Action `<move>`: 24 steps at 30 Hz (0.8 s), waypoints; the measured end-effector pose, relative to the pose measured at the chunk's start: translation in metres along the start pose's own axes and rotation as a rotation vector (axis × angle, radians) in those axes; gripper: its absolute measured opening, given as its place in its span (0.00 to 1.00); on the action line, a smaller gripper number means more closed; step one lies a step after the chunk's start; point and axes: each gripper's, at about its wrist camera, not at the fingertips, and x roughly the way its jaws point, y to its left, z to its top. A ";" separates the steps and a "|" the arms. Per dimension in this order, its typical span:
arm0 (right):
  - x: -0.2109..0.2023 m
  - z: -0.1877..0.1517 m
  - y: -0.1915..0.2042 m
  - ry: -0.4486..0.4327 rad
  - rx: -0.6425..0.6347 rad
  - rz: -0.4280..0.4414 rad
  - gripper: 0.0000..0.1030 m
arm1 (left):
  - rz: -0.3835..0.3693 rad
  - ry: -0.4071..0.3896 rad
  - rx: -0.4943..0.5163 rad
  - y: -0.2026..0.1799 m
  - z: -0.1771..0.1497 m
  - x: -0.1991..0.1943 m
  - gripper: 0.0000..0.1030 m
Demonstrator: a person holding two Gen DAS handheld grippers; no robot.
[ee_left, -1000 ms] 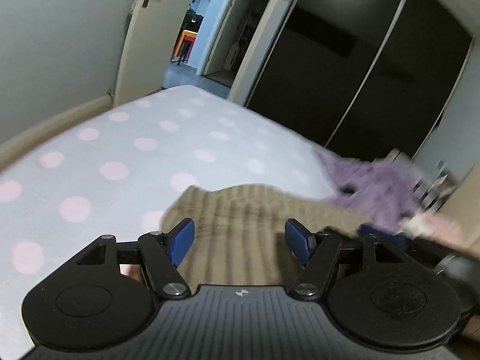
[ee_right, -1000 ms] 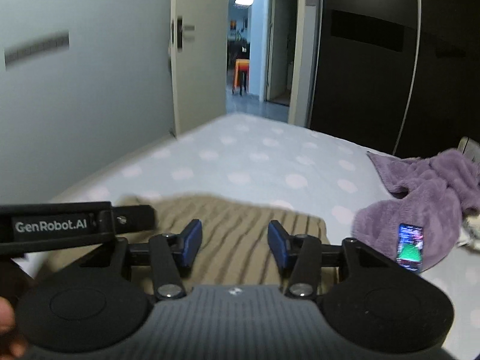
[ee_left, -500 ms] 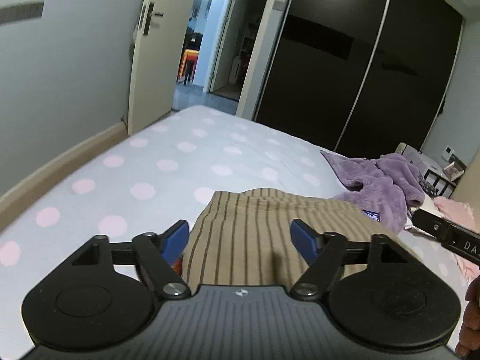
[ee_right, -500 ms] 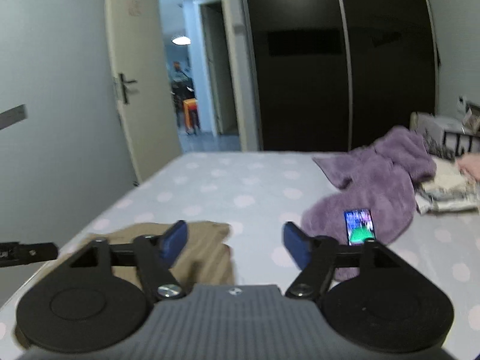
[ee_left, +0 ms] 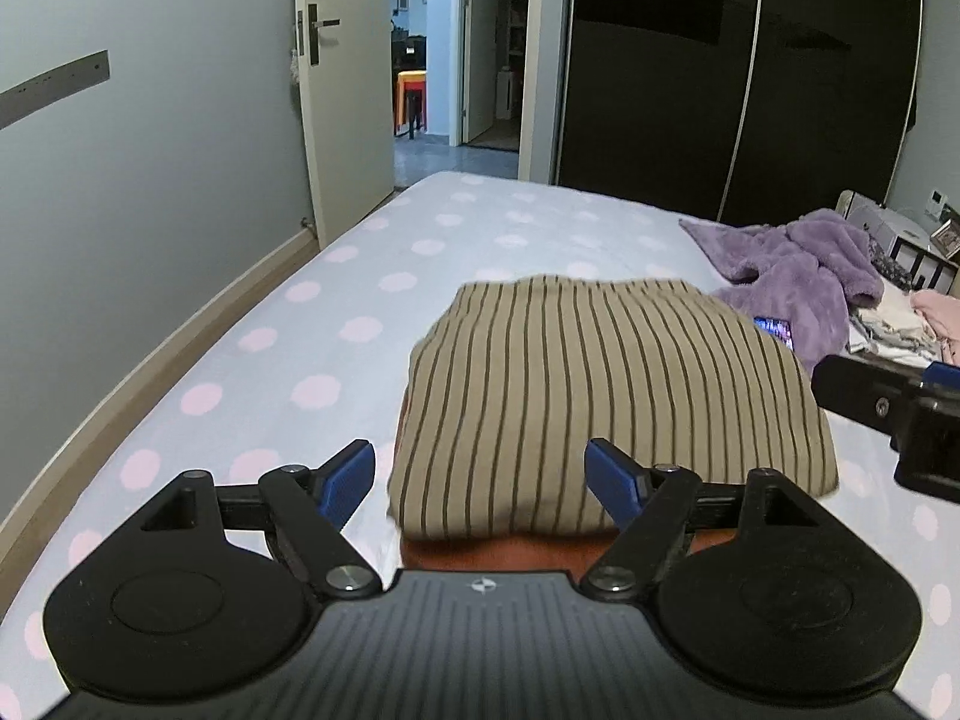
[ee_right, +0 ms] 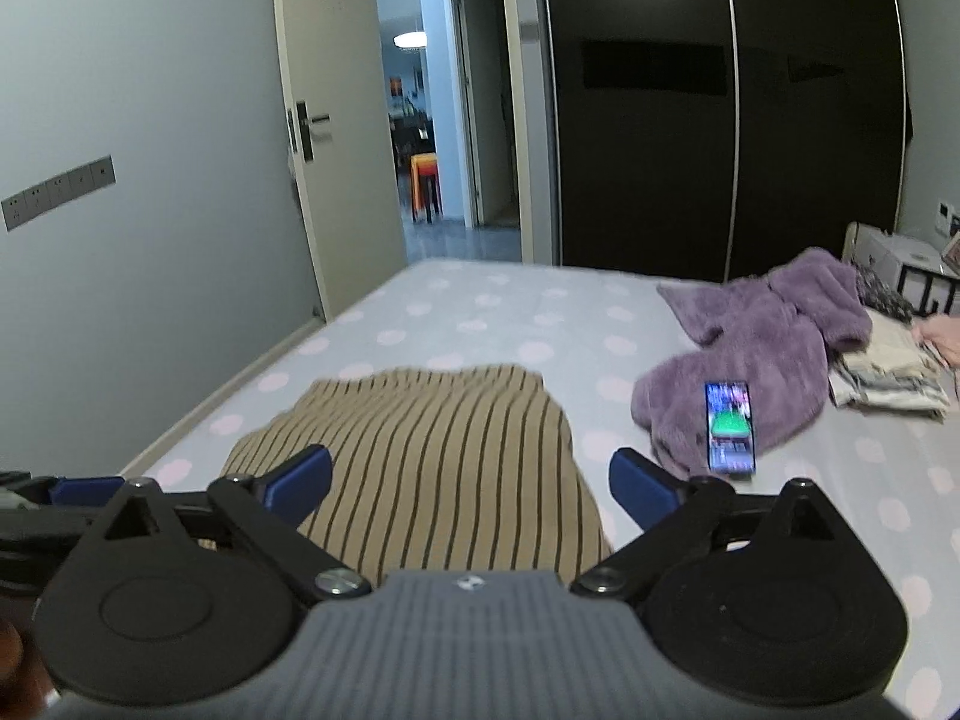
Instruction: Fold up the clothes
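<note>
Striped brown garment lies folded into a compact block on the dotted bed, straight ahead at twelve o'clock of my left gripper. That gripper's jaws have just been opening and stand spread, nothing between them, which fits a fold I judge finished. My right gripper has also just been opening; it is wide apart and empty above the near edge. A purple fleece with a phone on it waits at two o'clock, probably next.
</note>
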 end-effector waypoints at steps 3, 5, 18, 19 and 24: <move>-0.014 0.000 0.006 0.012 -0.016 0.001 0.99 | -0.013 0.016 -0.005 -0.001 -0.004 -0.007 0.74; -0.021 0.002 0.009 0.009 -0.030 0.004 0.99 | -0.016 0.024 -0.020 0.000 -0.003 -0.011 0.74; -0.021 0.005 0.010 0.040 -0.022 -0.006 0.99 | 0.052 0.032 -0.048 -0.003 0.000 -0.020 0.76; -0.020 0.004 0.010 0.043 -0.023 -0.005 0.99 | 0.065 0.034 -0.047 -0.003 -0.001 -0.020 0.76; -0.020 0.003 0.014 0.050 -0.035 0.005 0.99 | 0.052 0.024 -0.075 0.002 -0.003 -0.023 0.76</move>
